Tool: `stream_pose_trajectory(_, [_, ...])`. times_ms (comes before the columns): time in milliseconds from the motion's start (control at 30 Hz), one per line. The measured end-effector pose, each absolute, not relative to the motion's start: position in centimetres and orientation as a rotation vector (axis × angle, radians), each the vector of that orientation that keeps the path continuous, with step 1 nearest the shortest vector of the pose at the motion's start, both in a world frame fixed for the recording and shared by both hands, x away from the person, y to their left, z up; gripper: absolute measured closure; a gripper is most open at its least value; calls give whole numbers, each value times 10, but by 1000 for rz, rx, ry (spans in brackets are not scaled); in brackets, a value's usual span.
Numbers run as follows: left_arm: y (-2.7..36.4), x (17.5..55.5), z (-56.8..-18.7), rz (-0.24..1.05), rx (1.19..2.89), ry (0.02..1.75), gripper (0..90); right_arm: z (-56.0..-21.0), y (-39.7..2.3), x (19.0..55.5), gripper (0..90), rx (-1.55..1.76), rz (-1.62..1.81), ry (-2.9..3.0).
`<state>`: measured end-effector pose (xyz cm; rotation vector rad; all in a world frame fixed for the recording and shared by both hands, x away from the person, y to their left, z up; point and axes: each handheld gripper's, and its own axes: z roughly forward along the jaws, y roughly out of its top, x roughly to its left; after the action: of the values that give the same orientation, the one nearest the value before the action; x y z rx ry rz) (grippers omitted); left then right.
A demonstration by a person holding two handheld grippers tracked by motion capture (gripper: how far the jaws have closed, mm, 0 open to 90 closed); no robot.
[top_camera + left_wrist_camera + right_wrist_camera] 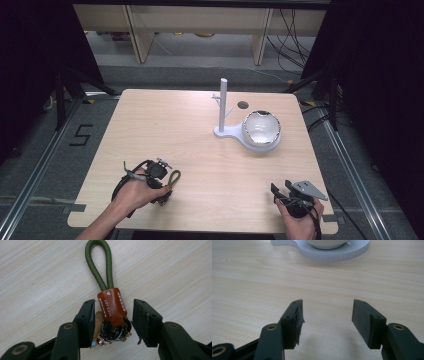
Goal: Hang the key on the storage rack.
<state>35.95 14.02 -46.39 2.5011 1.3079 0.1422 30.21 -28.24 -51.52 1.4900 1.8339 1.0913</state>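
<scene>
A keychain (112, 306) lies on the wooden table (175, 130) near its front left. It has an olive green cord loop (98, 265), a brown leather tag and metal rings at the near end. My left gripper (113, 302) stands open around the tag and rings, with a gap on the right side. In the high view the left gripper (162, 187) sits over the keychain (173, 178), held by a hand. My right gripper (327, 302) is open and empty above bare wood, at the front right (281, 189).
A white stand with an upright post (223, 105) and a shiny bowl (261, 127) on its round base sits at the back right. Its base (337, 252) lies ahead of the right gripper. A small round hole (243, 105) marks the table behind it.
</scene>
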Motion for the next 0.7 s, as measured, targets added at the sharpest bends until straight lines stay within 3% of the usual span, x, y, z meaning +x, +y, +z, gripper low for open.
stream_pose_trajectory(700, [131, 366, -470, 135, 2577, 1315, 577, -516, -282, 303, 431, 1493, 1114, 1840])
